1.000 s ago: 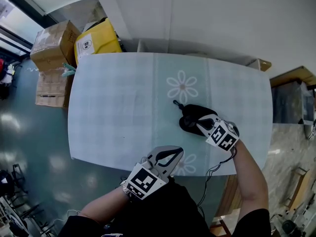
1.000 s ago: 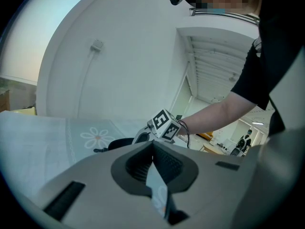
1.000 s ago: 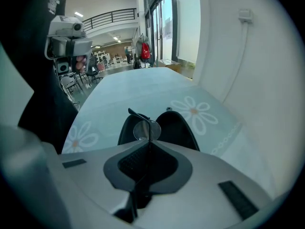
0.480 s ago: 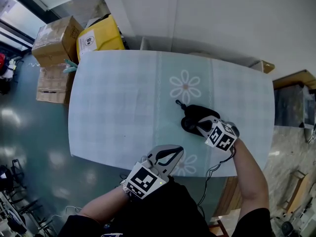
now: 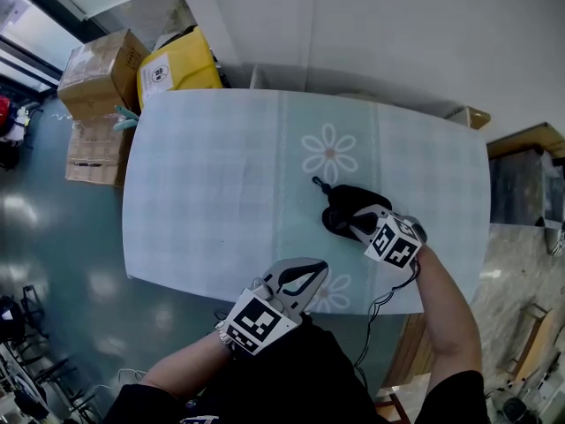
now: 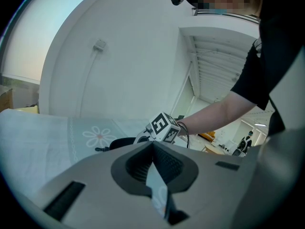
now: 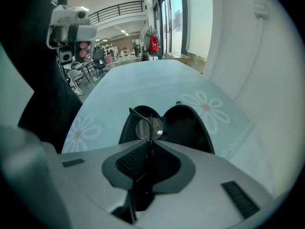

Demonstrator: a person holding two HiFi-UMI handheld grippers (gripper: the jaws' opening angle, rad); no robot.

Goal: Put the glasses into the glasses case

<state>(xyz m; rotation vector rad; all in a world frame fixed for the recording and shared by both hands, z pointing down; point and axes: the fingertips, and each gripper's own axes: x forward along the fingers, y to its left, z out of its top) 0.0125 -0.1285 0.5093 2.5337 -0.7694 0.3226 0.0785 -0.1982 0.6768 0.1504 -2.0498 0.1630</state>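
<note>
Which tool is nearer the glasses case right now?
Right. The right tool hangs over the open glasses case, shut on the glasses; the left tool sits back at the table's near edge, clear of it.

We see a table under a pale blue-green cloth, with one daisy print near its middle and another at its near edge. Beyond its far left corner, on the floor, a yellow box stands beside two cardboard boxes.

A black glasses case, a pale blue checked tablecloth with white daisies.
</note>
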